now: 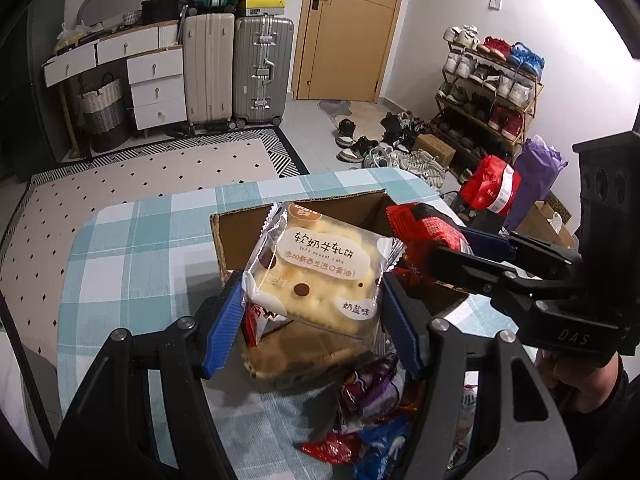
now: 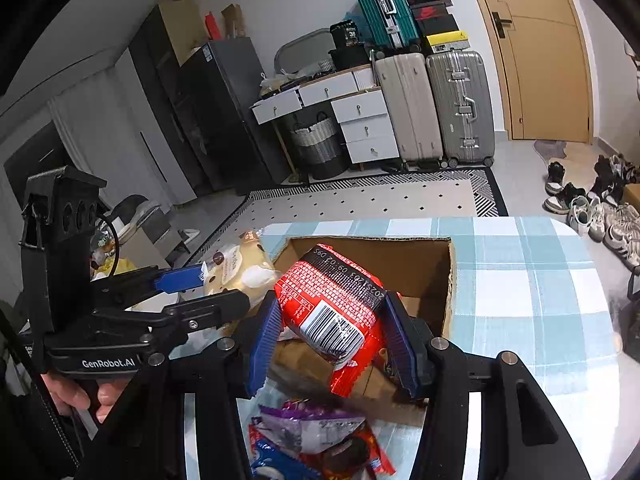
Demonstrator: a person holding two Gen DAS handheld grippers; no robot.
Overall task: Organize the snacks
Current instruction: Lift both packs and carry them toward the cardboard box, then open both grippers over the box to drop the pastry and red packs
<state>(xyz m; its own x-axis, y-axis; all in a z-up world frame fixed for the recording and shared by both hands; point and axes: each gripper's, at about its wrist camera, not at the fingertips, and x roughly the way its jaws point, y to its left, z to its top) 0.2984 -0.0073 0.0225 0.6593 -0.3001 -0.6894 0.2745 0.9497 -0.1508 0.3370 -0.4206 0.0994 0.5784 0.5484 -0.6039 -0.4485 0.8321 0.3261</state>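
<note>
My left gripper (image 1: 312,312) is shut on a clear packet holding a pale yellow nougat cake (image 1: 320,272), held just above the near edge of an open cardboard box (image 1: 248,220). The same cake packet (image 2: 236,272) shows at the left of the right wrist view. My right gripper (image 2: 328,332) is shut on a red and black snack packet (image 2: 336,304) with its barcode up, above the box (image 2: 400,252). From the left wrist view this red packet (image 1: 424,232) hangs over the box's right side. Loose snack packets (image 1: 368,412) lie on the table under both grippers.
The box stands on a table with a blue and white checked cloth (image 1: 132,264). Suitcases (image 1: 236,68), white drawers (image 1: 156,88) and a shoe rack (image 1: 488,92) line the room behind. A red bag (image 1: 492,184) sits past the table's right edge. A hand (image 2: 76,396) holds the left gripper.
</note>
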